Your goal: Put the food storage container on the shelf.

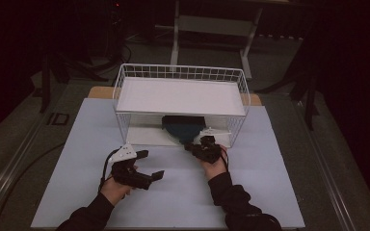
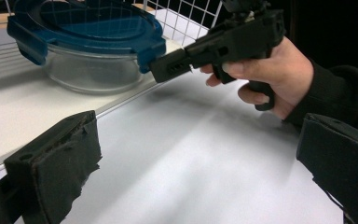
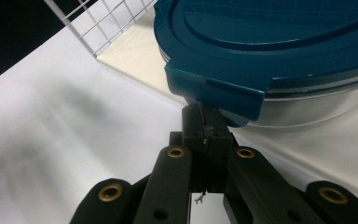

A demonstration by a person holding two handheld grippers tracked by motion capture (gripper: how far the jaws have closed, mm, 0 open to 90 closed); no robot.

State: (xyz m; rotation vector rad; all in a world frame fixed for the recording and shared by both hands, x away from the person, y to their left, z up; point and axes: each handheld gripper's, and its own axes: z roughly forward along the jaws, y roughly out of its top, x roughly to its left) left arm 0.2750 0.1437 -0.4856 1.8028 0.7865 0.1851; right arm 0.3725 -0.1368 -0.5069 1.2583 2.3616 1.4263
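A pale blue-white table top (image 1: 183,192) carries a white wire rack (image 1: 125,120) at its far middle (its white base board (image 2: 9,107) lying flat on the table), and on that board stands a glass container (image 2: 93,70) with a blue lid (image 2: 88,23).

A white wire rack (image 1: 182,103) is standing at the far side of the pale table (image 1: 173,192), with a dark blue-lidded container (image 1: 183,128) sitting under its shelf at the front opening. The right gripper (image 1: 196,147) is pointing at the container's front edge, jaws together, right hand (image 1: 215,166) gripping behind it. The left gripper (image 1: 150,165) is resting nearer the person, jaws spread wide, nothing between them, well apart from the rack.
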